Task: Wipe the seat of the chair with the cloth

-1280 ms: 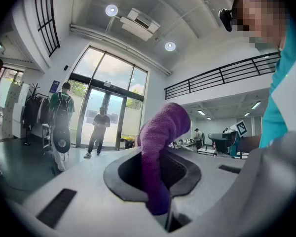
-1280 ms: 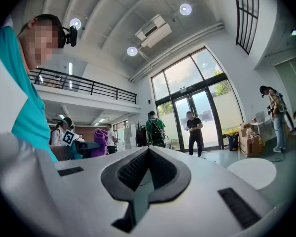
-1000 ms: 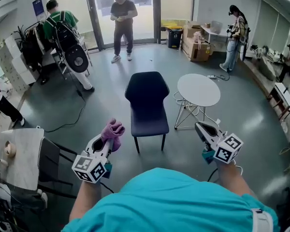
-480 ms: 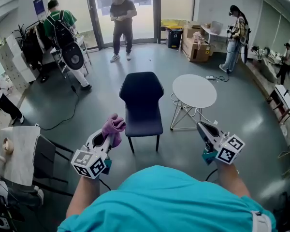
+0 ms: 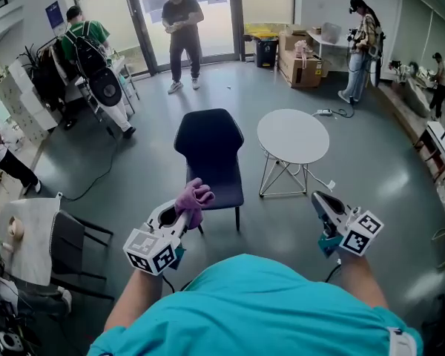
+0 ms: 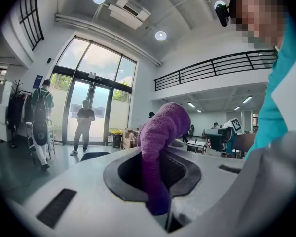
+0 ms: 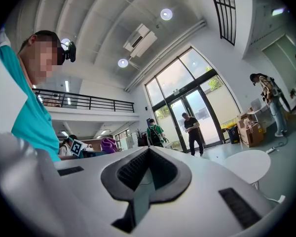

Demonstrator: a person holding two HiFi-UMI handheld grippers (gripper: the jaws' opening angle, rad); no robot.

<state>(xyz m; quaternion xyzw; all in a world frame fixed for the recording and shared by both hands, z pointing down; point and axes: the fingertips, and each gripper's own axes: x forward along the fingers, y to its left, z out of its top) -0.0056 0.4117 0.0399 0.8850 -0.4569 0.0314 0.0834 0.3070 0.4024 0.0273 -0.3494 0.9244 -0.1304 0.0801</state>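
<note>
Cloth [image 5: 193,199]: purple, bunched, pinched between the fingers [image 6: 187,169] of the left gripper [image 5: 179,217], which are closed on its lower end; the free end stands up above and past the fingertips, folded over at the top. It touches nothing else and hangs in the air just short of the chair. Chair [image 5: 210,154]: dark, upholstered, thin dark legs, upright on the floor [image 5: 148,176]; it lies ahead of the left fingertips and slightly to their right, and its seat [image 5: 216,185] is bare, the front edge near the cloth but apart from it. Right gripper [image 5: 325,202]: fingers pressed together, holding nothing, raised off the floor, well to the right of the chair. Round table [image 5: 293,136]: white top on a wire frame, ahead of the right fingertips and slightly left of them, just beside the chair's right side, not touching it. Second chair [image 5: 70,247]: dark, left of the left fingers, pushed against a light tabletop [image 5: 26,236]. Boxes [image 5: 300,69]: cardboard, far beyond the round table. Three people: one [image 5: 179,32] standing at the glass doors straight beyond the chair, one with a backpack [image 5: 81,43] far ahead to the left, one [image 5: 360,47] far ahead to the right.
</note>
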